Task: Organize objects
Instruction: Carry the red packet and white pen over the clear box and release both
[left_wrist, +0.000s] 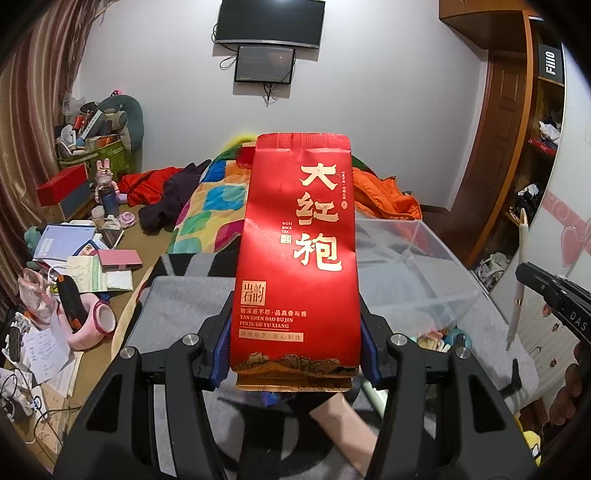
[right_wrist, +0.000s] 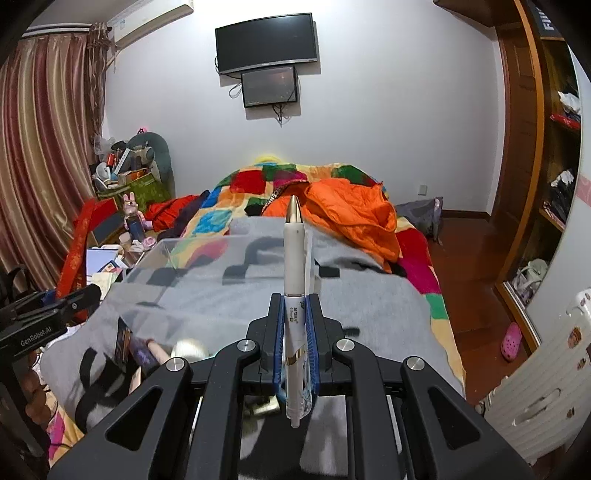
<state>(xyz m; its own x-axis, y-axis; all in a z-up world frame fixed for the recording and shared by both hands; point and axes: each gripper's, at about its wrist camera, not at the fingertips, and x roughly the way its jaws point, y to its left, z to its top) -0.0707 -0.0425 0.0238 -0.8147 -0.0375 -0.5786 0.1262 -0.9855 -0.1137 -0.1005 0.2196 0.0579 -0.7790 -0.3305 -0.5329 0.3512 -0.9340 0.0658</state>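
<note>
My left gripper (left_wrist: 295, 332) is shut on a red tea packet (left_wrist: 295, 251) with gold Chinese lettering, held upright above the grey blanket (left_wrist: 184, 299). My right gripper (right_wrist: 295, 325) is shut on a white pen (right_wrist: 294, 280) with a gold tip, held upright. The pen (left_wrist: 519, 280) and right gripper also show at the right edge of the left wrist view. A clear plastic divided box (left_wrist: 417, 273) sits on the blanket behind the packet; it shows in the right wrist view (right_wrist: 192, 266) left of the pen. Small items (right_wrist: 162, 350) lie in its near end.
A bed with a patchwork quilt (right_wrist: 266, 181) and orange jacket (right_wrist: 351, 214) lies beyond. A cluttered desk (left_wrist: 74, 258) with books and a pink holder stands left. A wooden wardrobe (right_wrist: 535, 184) stands right. A white suitcase (right_wrist: 546, 380) is at the lower right.
</note>
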